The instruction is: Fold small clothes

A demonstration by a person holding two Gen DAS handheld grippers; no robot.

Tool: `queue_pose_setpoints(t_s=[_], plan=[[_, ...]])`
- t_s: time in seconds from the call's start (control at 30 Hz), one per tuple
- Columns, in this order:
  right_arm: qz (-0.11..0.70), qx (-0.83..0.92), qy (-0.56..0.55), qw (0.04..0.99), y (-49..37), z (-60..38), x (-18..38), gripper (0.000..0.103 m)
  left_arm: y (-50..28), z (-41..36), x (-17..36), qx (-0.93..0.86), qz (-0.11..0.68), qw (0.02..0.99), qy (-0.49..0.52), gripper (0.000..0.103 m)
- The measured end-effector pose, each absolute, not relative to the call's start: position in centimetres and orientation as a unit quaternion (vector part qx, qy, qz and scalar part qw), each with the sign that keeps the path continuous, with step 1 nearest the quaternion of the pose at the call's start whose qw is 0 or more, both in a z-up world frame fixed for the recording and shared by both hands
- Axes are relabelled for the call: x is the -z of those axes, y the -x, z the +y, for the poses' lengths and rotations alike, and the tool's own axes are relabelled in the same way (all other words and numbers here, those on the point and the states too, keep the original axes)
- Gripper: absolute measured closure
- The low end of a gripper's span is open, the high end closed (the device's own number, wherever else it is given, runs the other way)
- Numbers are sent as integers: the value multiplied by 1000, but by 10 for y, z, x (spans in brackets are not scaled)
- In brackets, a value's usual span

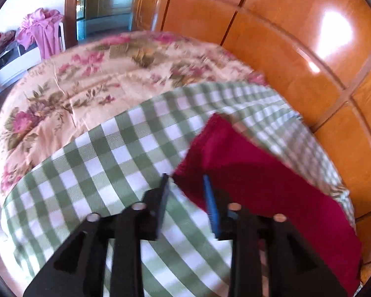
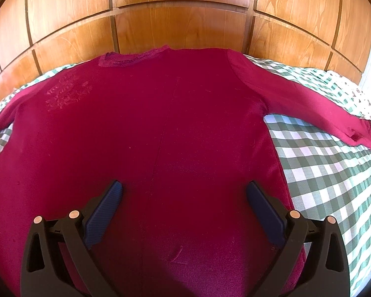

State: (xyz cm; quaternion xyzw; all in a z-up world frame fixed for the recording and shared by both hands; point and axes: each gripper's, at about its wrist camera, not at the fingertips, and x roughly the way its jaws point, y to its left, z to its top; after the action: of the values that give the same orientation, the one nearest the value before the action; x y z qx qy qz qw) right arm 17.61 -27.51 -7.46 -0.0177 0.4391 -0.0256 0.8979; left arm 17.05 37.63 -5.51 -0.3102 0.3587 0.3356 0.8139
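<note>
Sweater (image 2: 160, 123) flat under open R fingers (image 2: 264, 212)

The left tool (image 1: 185, 182) points steeply downward, its fingers a narrow gap apart and seemingly pinching nothing, though motion blur makes that hard to judge. The right tool (image 2: 184, 190) tilts down likewise, fingers spread wide.

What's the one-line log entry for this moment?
garment: red sweater flat on checked cloth, sleeves out | left gripper: open at sleeve edge | right gripper: open over body | fold: not started
</note>
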Motion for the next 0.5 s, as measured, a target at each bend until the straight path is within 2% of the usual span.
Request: queue_pose_setpoints(t_s=[0.07,0.17,0.33,0.5], plan=[[439,25,17,898,-176,-275,75,4,-170,347,35,-314,340,840,283,62],[441,25,15,897,-176,-276,74,4,-169,295,15,-257,324,874,253,52],[448,6,-17,894,-176,-287,69,4,-174,164,9,-97,342,914,194,44],[454,-17,-88,887,-173,-314,54,5,-167,49,21,12,365,925,107,43]])
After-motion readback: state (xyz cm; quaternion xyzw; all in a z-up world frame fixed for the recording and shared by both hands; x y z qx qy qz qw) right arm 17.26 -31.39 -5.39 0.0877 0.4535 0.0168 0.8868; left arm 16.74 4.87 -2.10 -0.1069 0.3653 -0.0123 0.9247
